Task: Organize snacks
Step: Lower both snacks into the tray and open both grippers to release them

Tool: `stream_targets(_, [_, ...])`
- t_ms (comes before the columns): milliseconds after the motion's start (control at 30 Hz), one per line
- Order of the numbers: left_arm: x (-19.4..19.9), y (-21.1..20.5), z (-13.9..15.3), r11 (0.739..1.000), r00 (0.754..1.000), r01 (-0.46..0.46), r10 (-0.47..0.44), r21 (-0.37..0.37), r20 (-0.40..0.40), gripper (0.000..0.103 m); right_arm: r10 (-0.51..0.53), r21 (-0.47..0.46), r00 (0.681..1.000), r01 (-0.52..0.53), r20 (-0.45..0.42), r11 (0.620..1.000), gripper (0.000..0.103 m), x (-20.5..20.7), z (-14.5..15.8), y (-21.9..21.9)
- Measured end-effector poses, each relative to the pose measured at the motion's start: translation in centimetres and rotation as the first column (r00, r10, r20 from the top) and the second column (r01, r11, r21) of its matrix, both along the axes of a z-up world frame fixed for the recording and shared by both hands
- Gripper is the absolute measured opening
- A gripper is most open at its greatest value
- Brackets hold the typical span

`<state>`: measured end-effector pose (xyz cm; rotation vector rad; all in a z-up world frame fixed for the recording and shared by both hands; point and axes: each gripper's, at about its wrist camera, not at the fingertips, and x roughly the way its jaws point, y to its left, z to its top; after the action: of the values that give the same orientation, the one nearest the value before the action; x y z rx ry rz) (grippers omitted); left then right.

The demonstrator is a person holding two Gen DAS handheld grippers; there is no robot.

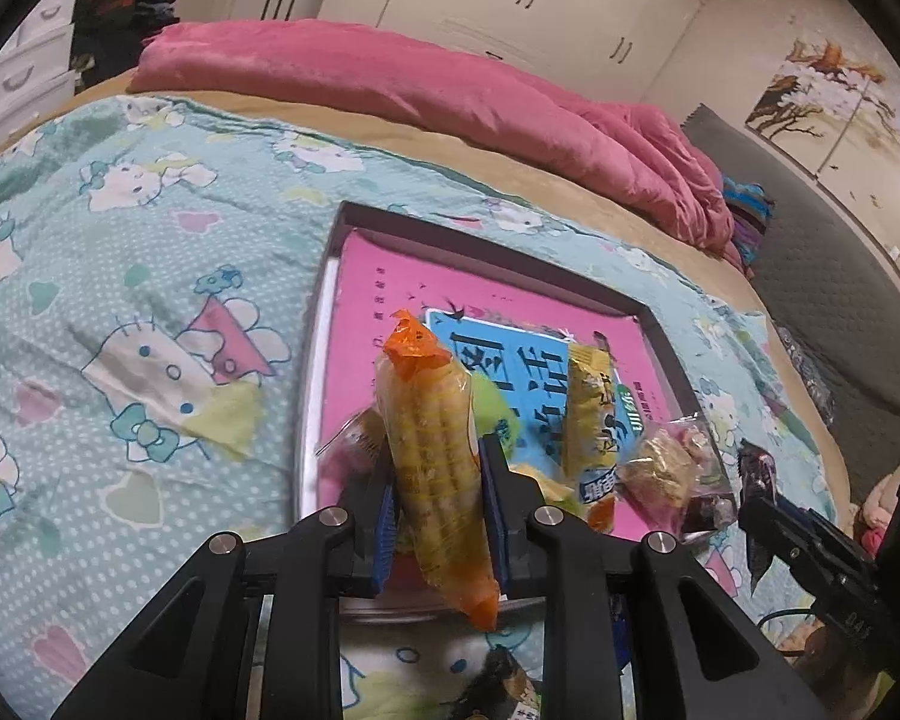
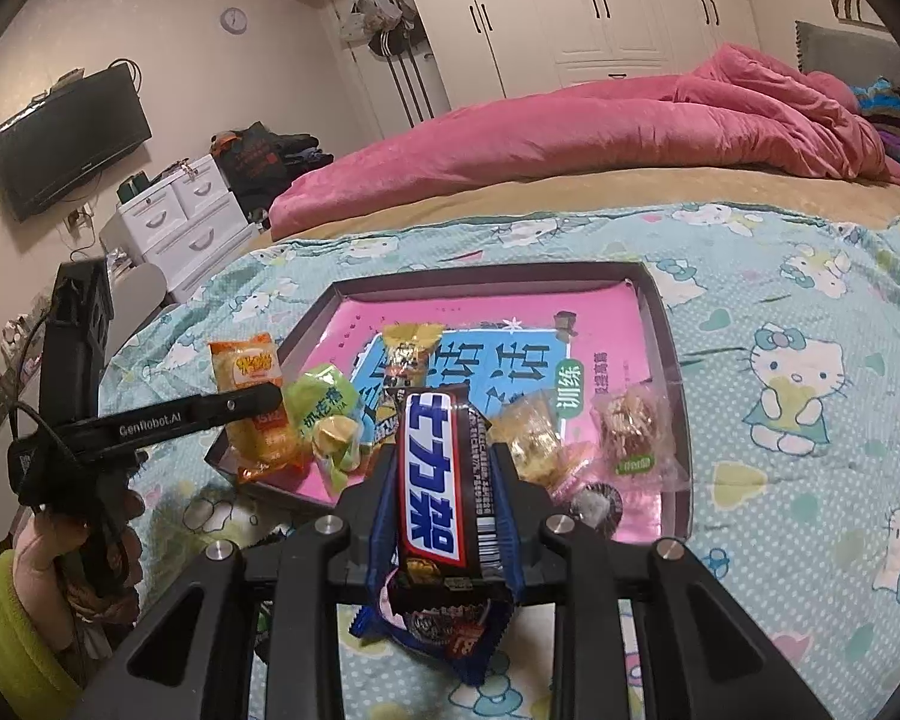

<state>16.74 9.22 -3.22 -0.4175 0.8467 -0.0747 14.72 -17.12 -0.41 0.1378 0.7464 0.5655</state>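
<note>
My left gripper [image 1: 435,462] is shut on a yellow-orange corn-cracker packet [image 1: 429,438], held above the near left corner of a dark-rimmed tray [image 1: 486,243] lined with a pink book. My right gripper [image 2: 447,468] is shut on a dark Snickers bar [image 2: 435,480], held over the tray's [image 2: 486,276] near edge. The tray holds a yellow packet [image 1: 594,414], a clear nut snack [image 2: 627,426], a green candy bag [image 2: 324,405] and other wrapped sweets. The left gripper [image 2: 270,399] with the orange packet [image 2: 252,402] shows at left in the right wrist view.
The tray lies on a Hello Kitty bedspread [image 2: 798,372]. A pink quilt [image 2: 600,120] is bunched at the far side of the bed. A blue-wrapped snack [image 2: 450,636] lies under my right gripper. White drawers [image 2: 174,222] and a wall TV [image 2: 69,141] stand at left.
</note>
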Motion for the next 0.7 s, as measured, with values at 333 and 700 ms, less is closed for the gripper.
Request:
stream_targets(333, [-0.1,-0.1,-0.2,1.0,1.0,-0.008,0.008,0.002,-0.004,0.026,-0.005,-0.012,1.0,0.005,0.003,1.0,0.03,1.5,0.3,1.2])
stream_targets(700, [0.0,-0.5,-0.4,1.0,1.0,0.011,-0.011,-0.003,-0.025,0.026,-0.002,-0.015,1.0,0.002,-0.03,1.0,0.03,3.8,-0.6,4.0])
